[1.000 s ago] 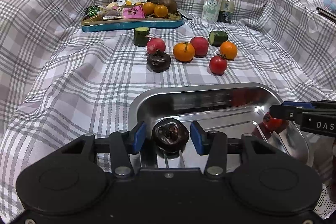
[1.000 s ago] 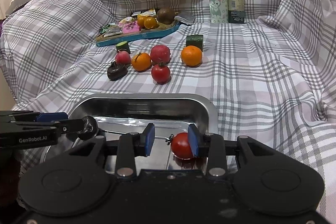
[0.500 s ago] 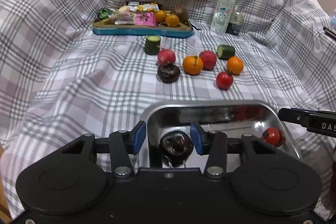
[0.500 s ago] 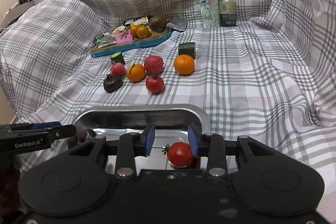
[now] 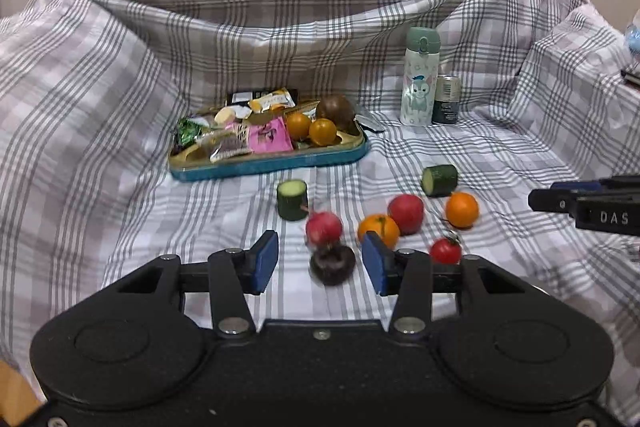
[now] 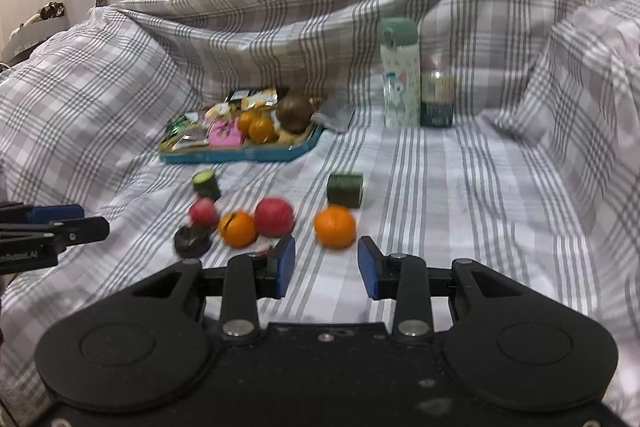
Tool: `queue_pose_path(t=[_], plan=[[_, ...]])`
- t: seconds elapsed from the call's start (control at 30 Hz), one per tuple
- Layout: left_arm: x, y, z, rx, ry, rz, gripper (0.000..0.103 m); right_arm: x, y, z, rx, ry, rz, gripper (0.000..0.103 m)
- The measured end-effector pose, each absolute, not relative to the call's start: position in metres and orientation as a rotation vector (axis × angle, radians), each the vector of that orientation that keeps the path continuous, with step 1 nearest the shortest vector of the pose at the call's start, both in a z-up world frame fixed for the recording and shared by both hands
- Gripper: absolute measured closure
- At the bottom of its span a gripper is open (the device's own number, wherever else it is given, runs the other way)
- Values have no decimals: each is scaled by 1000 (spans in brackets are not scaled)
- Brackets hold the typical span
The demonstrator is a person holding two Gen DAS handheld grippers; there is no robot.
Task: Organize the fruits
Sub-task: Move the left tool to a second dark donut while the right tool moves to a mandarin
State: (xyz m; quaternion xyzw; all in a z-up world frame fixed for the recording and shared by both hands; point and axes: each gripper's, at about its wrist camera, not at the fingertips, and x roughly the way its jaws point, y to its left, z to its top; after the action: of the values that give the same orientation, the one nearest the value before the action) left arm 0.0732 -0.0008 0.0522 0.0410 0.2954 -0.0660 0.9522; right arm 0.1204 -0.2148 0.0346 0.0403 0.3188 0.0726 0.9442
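Note:
Loose fruits lie on the checked cloth: a dark purple fruit [image 5: 333, 264], a pink-red fruit [image 5: 324, 227], two oranges [image 5: 378, 229] [image 5: 462, 209], a red apple [image 5: 405, 213], a small tomato [image 5: 445, 251] and two cucumber pieces [image 5: 292, 199] [image 5: 439, 179]. My left gripper [image 5: 320, 261] is open and empty, raised, with the dark fruit seen between its pads. My right gripper [image 6: 326, 267] is open and empty, raised in front of the right orange [image 6: 335, 225]. The steel tray is out of view.
A blue tray [image 5: 268, 163] with snack packets, two small oranges and a brown fruit sits at the back. A white bottle [image 5: 420, 77] and a can [image 5: 446, 99] stand at the back right. The cloth rises in folds on all sides.
Both grippers have lifted and pulled back from the steel tray, leaving the dark fruit and the tomato in it. The tray has dropped out of view. Both views now tilt up towards the loose fruits.

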Motion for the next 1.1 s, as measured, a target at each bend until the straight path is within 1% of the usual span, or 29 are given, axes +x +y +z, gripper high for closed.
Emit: queue_pose_path(t=[0.23, 0.47, 0.6, 0.7, 0.93, 0.97, 1.1], plan=[[105, 2, 30, 56, 647, -130, 50, 164, -214, 24, 48, 647, 124, 66], [115, 6, 7, 28, 696, -160, 50, 193, -217, 6, 71, 668, 113, 65], [117, 8, 5, 7, 684, -172, 50, 196, -218, 2, 91, 644, 103, 64], [120, 9, 1, 1, 692, -156, 49, 199, -221, 0, 113, 626, 96, 60], [122, -1, -5, 38, 698, -185, 48, 205, -213, -9, 77, 668, 107, 58], [123, -3, -6, 50, 704, -185, 46, 206, -212, -10, 74, 672, 110, 57], [130, -6, -13, 55, 743, -170, 46, 208, -205, -15, 49, 683, 119, 56]])
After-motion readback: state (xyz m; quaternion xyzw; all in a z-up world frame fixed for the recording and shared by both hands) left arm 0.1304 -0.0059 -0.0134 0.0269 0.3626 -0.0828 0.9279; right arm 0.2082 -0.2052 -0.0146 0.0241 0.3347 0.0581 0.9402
